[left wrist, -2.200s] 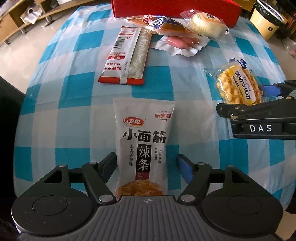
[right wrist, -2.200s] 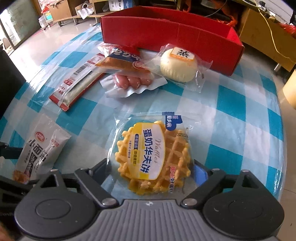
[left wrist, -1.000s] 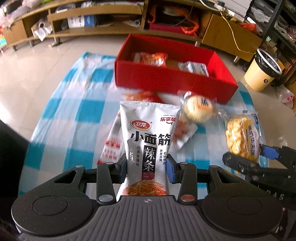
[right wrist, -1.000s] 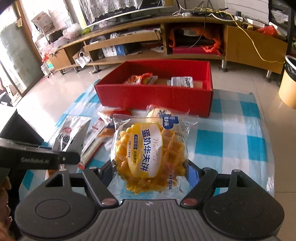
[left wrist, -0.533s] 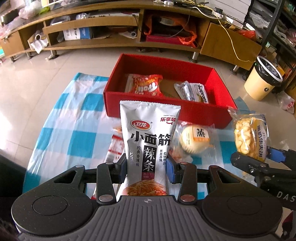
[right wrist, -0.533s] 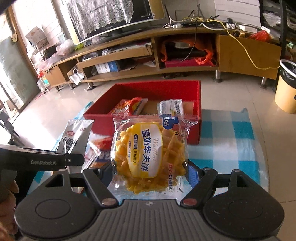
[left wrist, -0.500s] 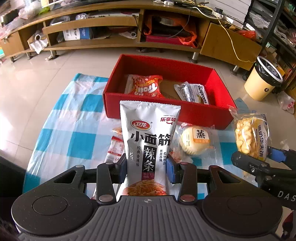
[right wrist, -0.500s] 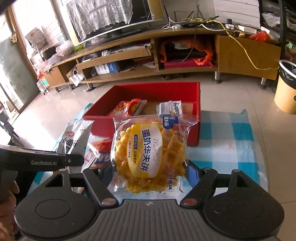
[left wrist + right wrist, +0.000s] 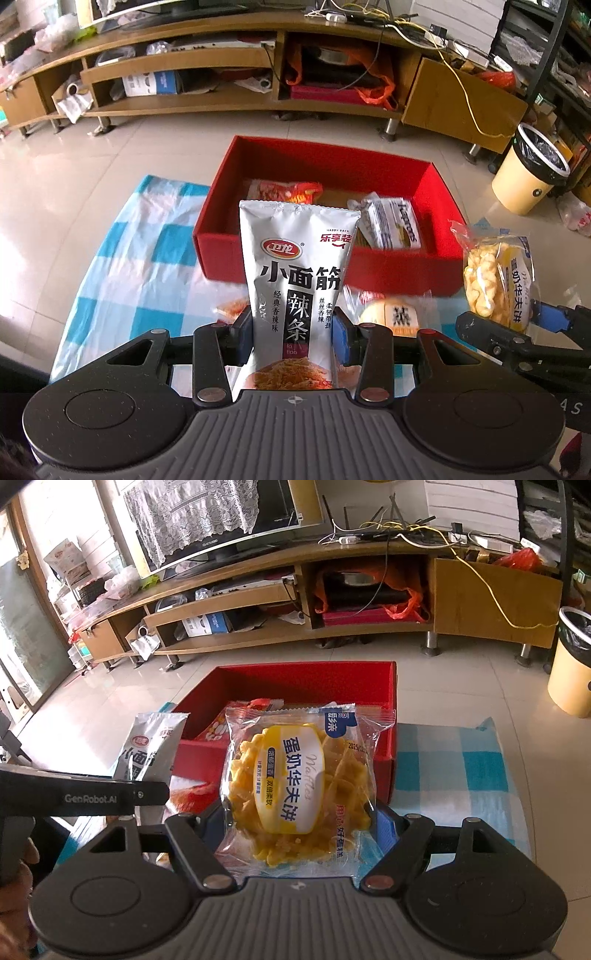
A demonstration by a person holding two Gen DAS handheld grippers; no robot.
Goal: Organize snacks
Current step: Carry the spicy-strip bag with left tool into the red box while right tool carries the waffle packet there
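Holding a snack apiece above the table (image 9: pixel 155 266), the grippers are mid-task: the left gripper (image 9: pixel 292 338) pinches a strip pouch (image 9: pixel 295 280), the right gripper (image 9: pixel 297 827) a waffle pack (image 9: pixel 295 775). Beyond them, the red box (image 9: pixel 325 168) already holds a red bag (image 9: pixel 284 190) and a wafer pack (image 9: pixel 393 223). Left on the table near the box: a bun (image 9: pixel 389 314) and some partly hidden packets.

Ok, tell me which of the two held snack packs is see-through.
The waffle pack in the right gripper: clear wrapper showing yellow waffle. The latiao pack in the left gripper is opaque silver.
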